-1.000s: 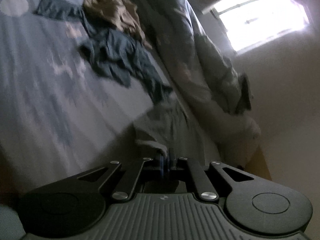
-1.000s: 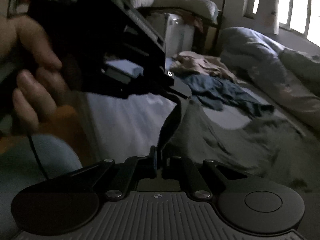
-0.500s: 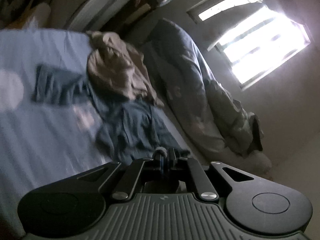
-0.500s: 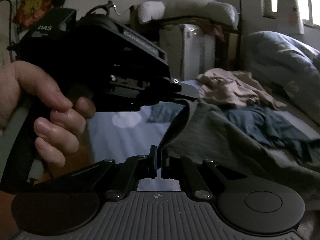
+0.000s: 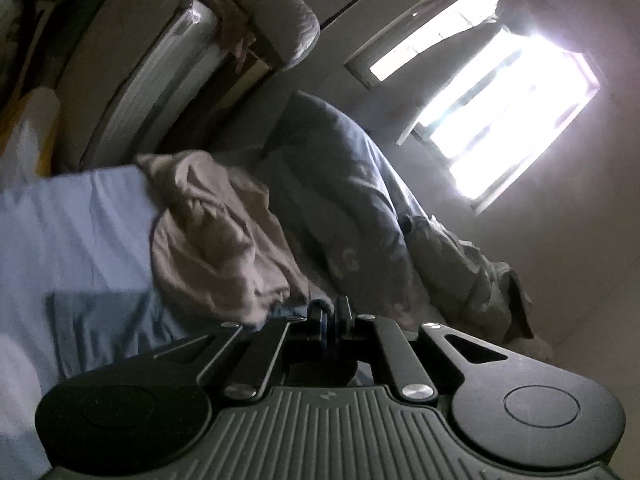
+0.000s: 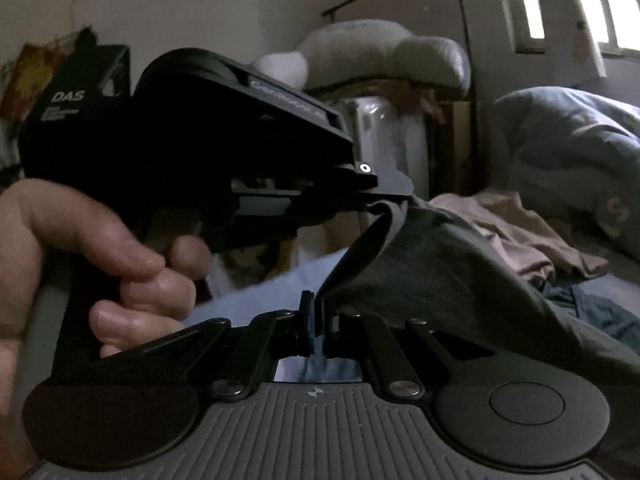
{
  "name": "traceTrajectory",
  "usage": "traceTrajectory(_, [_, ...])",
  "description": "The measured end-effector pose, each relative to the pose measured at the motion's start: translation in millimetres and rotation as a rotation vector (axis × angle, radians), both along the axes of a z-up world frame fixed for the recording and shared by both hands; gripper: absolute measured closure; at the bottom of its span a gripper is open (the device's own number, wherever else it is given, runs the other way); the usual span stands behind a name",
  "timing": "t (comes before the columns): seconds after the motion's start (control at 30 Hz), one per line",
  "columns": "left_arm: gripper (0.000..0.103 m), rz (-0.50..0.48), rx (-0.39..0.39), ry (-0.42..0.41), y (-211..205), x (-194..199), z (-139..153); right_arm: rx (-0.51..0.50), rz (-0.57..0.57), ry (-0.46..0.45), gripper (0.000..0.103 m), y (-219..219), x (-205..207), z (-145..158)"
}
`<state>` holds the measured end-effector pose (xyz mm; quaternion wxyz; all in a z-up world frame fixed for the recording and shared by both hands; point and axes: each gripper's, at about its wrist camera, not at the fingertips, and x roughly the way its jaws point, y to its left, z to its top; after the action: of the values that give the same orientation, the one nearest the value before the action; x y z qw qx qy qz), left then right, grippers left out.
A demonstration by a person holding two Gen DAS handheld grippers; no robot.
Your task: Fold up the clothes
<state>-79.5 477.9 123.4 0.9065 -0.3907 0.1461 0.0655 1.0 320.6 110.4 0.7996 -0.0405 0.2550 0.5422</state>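
Fabric of a dark grey garment (image 6: 460, 280) hangs stretched between the 2 grippers above the bed (image 6: 256, 296). The right gripper (image 6: 318, 316) has its jaws pressed together on one edge of the garment, which rises from there to the left gripper (image 6: 394, 196), seen from the side in the right wrist view with a hand (image 6: 92, 264) around its grip. That gripper is clamped on another part of the same edge, and the cloth drapes down and to the right from both holds. In the left wrist view the left gripper's jaws are drawn fully together, though the garment itself is not visible there. Beyond, a beige garment (image 5: 216, 240) lies crumpled on the blue sheet, partly over a blue garment (image 5: 104, 328), beside a heaped grey-blue duvet (image 5: 344, 200).
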Motion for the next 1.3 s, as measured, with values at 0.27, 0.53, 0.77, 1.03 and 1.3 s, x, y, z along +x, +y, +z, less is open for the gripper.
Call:
traceTrajectory(0.27, [0.097,-0.008,0.053,0.049,31,12,-4,0.019,-0.013,0.029,0.099,44,19,-13])
traceTrajectory(0.53, [0.097,0.045,-0.051,0.257,51,-4,-108,-0.175,0.025,0.107,0.096,73,1,-96])
traceTrajectory(0.77, [0.097,0.054,-0.112,0.325,61,-14,-161,-0.233,0.071,0.024,0.052,22,-9,-113])
traceTrajectory(1.03, [0.097,0.053,-0.11,0.283,64,-15,-165,-0.135,-0.325,0.103,0.031,-135,155,-64])
traceTrajectory(1.3, [0.097,0.066,-0.102,0.29,62,-13,-163,-0.223,-0.705,0.385,0.039,-204,330,-101])
